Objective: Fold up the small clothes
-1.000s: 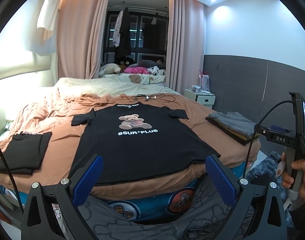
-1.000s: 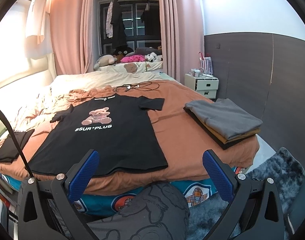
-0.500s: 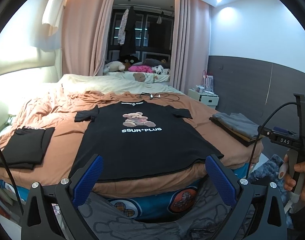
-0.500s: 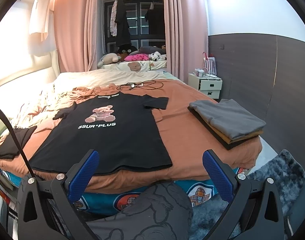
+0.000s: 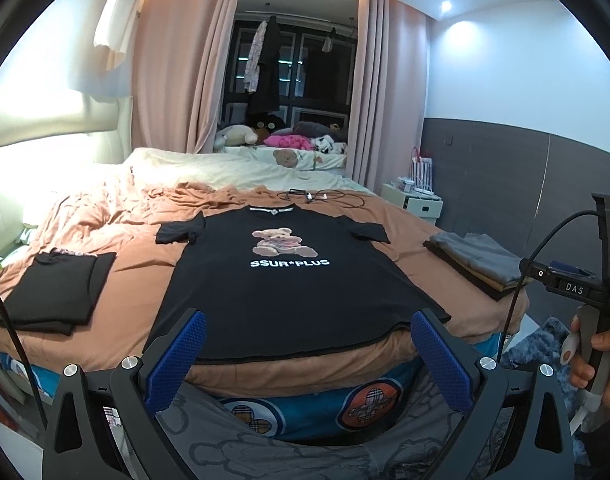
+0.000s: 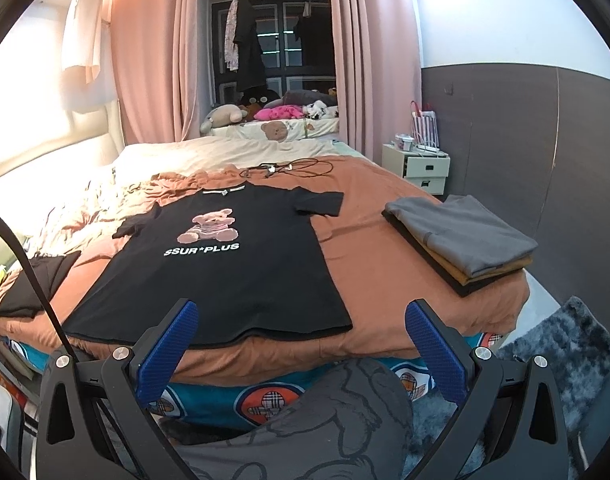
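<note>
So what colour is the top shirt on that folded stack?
Grey top shirt, over a mustard and a black one; clearest in the right wrist view.

The bed [image 5: 145,272] (brown cover) bears a black T-shirt [image 5: 289,288] and two folded piles [image 5: 477,264].

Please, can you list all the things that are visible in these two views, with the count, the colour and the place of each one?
T-shirt: one, black with bear print, spread flat mid-bed.
Folded garment: black, count unclear, left side of bed.
Folded stack: grey on top, tan and black below, right edge of bed.
Bedspread: one, brown, under the clothes.
Cables: dark, beyond the T-shirt collar.
Nightstand: one, white, right of bed.
Plush toys: several, mixed colours, far bed.
Rug: grey, floor at right.
Left gripper: blue jaws open, before the hem.
Right gripper: blue jaws open.
Hand: one, on the right gripper's handle.
</note>
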### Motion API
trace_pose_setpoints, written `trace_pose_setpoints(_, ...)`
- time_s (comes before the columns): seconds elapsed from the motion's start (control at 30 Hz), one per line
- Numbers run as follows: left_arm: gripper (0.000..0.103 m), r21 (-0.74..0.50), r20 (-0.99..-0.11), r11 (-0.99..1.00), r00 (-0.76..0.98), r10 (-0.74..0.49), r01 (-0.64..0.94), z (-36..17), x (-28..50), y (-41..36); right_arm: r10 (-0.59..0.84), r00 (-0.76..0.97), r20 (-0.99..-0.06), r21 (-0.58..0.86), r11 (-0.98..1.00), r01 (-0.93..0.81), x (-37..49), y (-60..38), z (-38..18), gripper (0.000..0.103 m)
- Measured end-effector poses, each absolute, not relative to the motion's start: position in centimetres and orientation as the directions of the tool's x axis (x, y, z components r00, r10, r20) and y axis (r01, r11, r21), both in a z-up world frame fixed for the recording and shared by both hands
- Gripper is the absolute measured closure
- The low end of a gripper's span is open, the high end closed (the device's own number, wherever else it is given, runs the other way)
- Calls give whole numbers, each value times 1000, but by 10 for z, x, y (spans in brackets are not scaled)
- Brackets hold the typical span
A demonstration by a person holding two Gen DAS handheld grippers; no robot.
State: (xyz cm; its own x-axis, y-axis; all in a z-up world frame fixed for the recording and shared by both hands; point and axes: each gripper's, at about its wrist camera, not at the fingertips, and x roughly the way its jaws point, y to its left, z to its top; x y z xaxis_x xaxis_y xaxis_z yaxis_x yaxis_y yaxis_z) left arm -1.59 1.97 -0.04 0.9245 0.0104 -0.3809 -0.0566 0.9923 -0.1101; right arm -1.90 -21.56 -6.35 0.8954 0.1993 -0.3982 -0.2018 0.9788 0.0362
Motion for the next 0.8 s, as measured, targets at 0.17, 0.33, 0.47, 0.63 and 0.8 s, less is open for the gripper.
trace_pose_setpoints(0.17, 1, -125, -376, 990, 927, 9, -60, -3, -19, 25, 197, 895, -400, 35, 979, -200, -21, -212, -64, 0)
trace_pose_setpoints(0.33, 1, -132, -371, 989, 929, 6, -59, -3, -22, 28, 200, 894, -402, 35, 979, -203, -20, -210, -60, 0)
trace_pose_setpoints(0.47, 1, -143, -368, 988, 930, 8, -65, -1, -22, 35, 213, 896, -391, 36, 976, -216, -23, -205, -48, 0)
trace_pose_setpoints(0.63, 1, -146, -359, 986, 933, 19, -76, 1, -24, 45, 228, 902, -366, 55, 973, -224, -20, -200, -41, 0)
trace_pose_setpoints(0.8, 1, -158, -356, 982, 934, 43, -105, 4, -21, 56, 231, 896, -380, 42, 972, -233, -3, -192, -46, 0)
